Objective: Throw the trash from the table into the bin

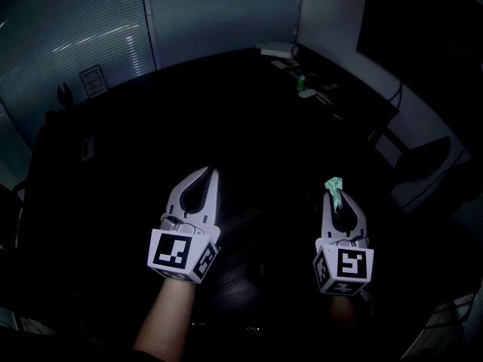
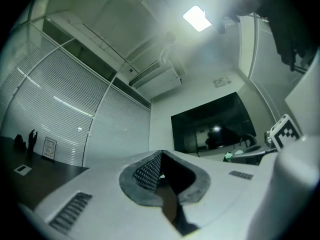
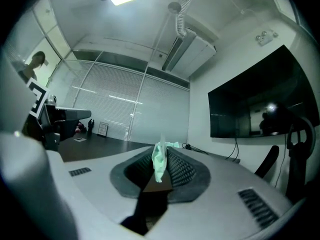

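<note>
Dark worktop (image 1: pixel 136 157) fills frame centre. No bin in any view, so its direction is unknown. Right gripper (image 1: pixel 333 196), lower right, is clenched on a pale green paper scrap (image 1: pixel 334 183) jutting past its tips. Left gripper (image 1: pixel 207 174), lower centre-left, is clenched and empty.

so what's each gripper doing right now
left gripper: jaws shut, nothing in them
right gripper: shut on a green scrap
</note>
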{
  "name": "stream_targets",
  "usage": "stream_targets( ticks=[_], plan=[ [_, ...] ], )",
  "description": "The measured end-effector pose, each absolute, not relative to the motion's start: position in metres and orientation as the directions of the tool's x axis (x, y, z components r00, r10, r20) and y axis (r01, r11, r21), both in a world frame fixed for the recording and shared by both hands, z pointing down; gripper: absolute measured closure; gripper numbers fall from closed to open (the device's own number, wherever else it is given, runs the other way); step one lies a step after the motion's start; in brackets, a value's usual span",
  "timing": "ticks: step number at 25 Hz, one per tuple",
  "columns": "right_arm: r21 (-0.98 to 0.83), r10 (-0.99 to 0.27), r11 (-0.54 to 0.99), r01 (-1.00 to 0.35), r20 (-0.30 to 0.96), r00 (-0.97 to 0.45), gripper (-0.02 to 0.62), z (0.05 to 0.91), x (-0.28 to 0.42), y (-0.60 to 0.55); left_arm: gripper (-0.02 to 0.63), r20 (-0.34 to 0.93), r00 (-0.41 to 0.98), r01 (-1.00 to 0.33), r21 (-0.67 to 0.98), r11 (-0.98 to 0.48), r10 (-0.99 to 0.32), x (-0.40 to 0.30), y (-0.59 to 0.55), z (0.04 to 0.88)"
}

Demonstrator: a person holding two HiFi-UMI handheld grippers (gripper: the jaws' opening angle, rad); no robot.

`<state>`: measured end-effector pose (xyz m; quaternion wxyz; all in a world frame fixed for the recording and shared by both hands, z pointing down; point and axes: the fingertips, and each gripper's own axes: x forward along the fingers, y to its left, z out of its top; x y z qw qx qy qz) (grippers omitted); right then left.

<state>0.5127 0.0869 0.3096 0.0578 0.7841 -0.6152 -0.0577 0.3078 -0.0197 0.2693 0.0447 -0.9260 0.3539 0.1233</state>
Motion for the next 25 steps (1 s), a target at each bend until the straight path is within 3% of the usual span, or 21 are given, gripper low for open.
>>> stream_targets(
  ticks=[12, 18, 25],
  plan=[
    [0.098, -0.970, -0.172, -0.980, 0.154, 0.186, 0.522, 0.414, 0.517, 0.054, 0.606, -0.189, 0.713, -0.690, -0.018, -0.724, -0.675, 0.314, -0.042, 0.294],
    [0.046, -0.936, -0.113, -0.993, 0.330, 0.122, 0.522, 0.523, 0.511, 0.038, 0.606, -0.153, 0.726, -0.681, -0.024, -0.732, -0.670, 0.313, -0.053, 0.325],
    [-0.099, -0.792, -0.146, -0.984, 0.608, 0.057, 0.522, 0.671, 0.520, 0.045, 0.606, -0.112, 0.724, -0.686, -0.022, -0.727, -0.680, 0.309, -0.063, 0.358]
  ],
)
